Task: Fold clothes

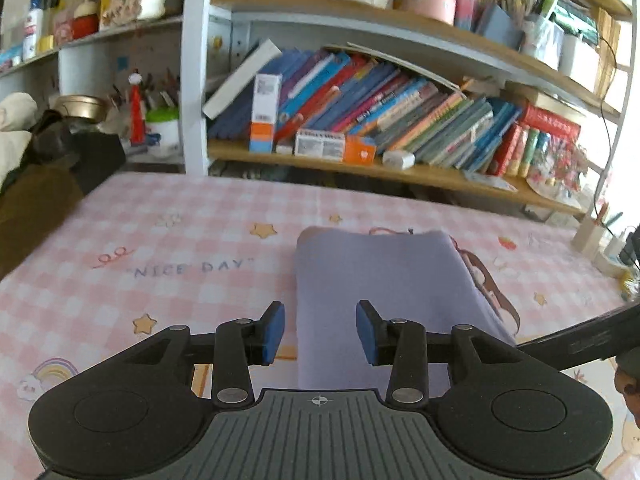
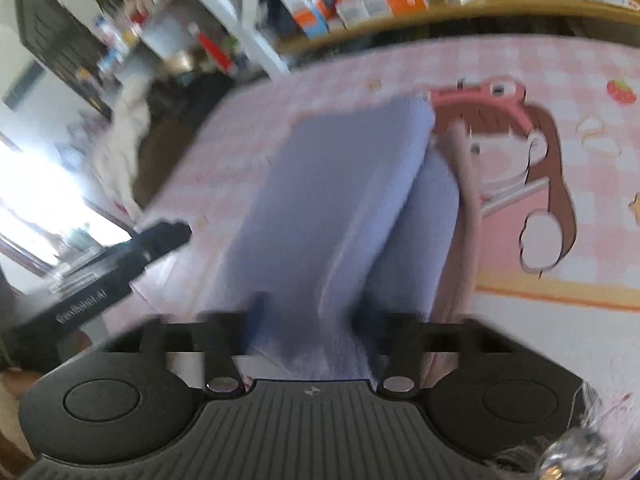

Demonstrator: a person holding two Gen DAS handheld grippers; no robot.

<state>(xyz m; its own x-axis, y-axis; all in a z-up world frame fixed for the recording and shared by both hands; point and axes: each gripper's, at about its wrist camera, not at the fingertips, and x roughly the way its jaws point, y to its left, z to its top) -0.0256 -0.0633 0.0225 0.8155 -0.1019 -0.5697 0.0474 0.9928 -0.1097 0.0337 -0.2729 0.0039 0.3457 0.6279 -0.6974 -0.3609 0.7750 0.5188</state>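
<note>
Left tongs parted, empty, right tongs pinching soft lavender garment, pink checked cloth.

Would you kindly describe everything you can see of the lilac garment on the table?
The lilac garment is plain, soft-looking knit cloth, folded into a long narrow shape lying on the pink checked tablecloth. In the right wrist view it shows two lengthwise layers, partly covering the cartoon girl print. The left gripper is open above its near end; the blurred right gripper straddles it, grip unclear.
</note>
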